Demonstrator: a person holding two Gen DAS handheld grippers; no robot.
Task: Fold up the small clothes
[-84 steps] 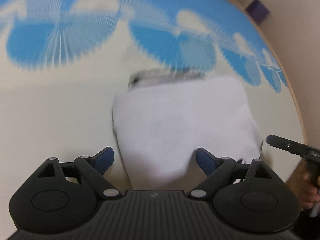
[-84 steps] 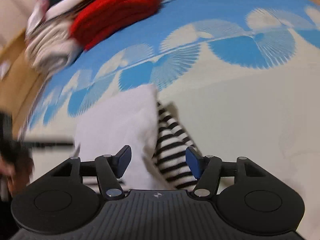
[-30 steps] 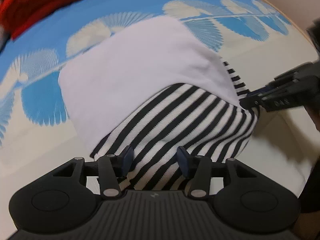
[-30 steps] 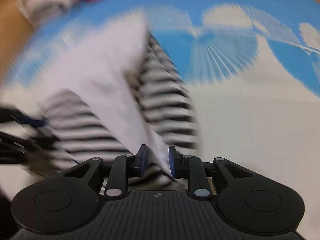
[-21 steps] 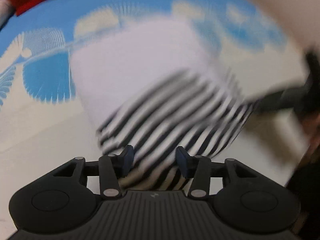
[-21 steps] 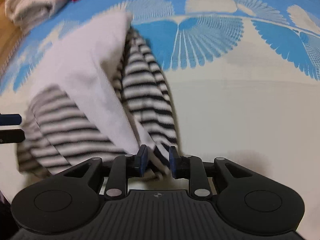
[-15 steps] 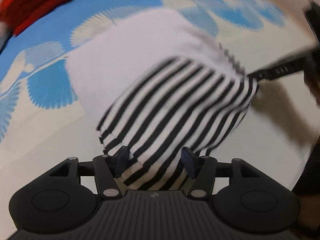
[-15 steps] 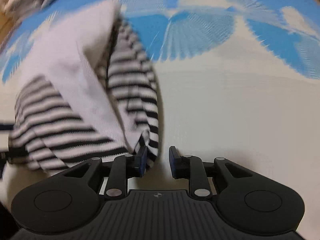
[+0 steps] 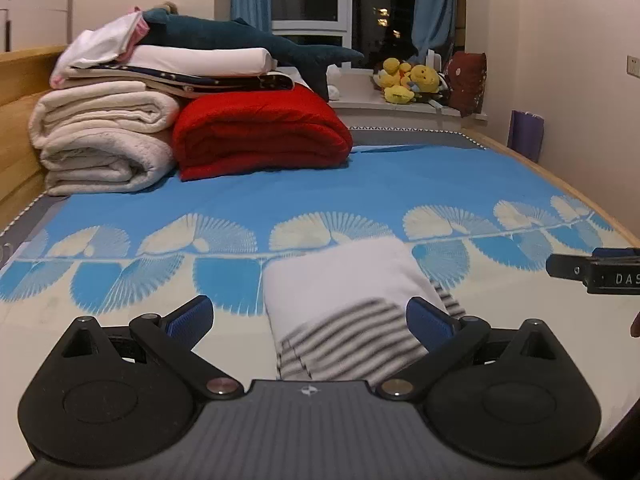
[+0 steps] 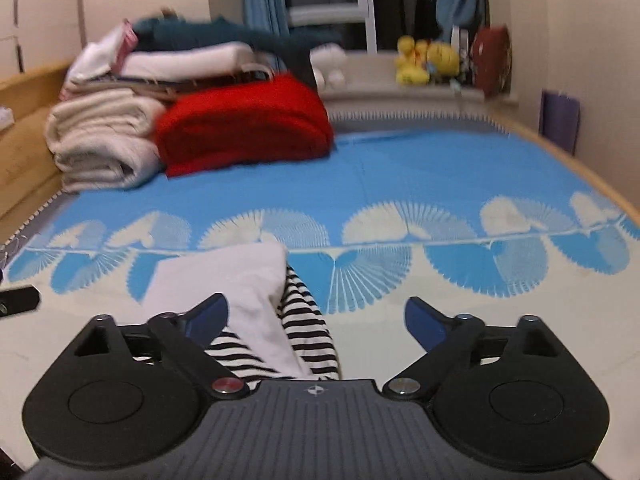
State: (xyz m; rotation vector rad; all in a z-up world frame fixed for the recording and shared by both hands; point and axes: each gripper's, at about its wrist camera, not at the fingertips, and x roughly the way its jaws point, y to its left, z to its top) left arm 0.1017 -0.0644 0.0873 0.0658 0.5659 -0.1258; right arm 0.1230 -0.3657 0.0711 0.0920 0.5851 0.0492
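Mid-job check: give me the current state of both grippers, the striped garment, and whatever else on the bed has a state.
left gripper: open, holding nothing.
right gripper: open, holding nothing.
striped garment: folded compact, lying on the bedspread, white side up with a striped flap over its near end.
red blanket: folded, at the far end of the bed.
cream blankets: folded and stacked beside the red one.
plush shark: lying on top of the pile.

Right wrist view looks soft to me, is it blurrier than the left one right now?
Yes: in the right wrist view the red blanket and the windowsill toys are smeared by motion blur; in the left wrist view the background is sharp and only the near striped part of the folded garment is blurred. Both views show fisheye bending at the bed edges.
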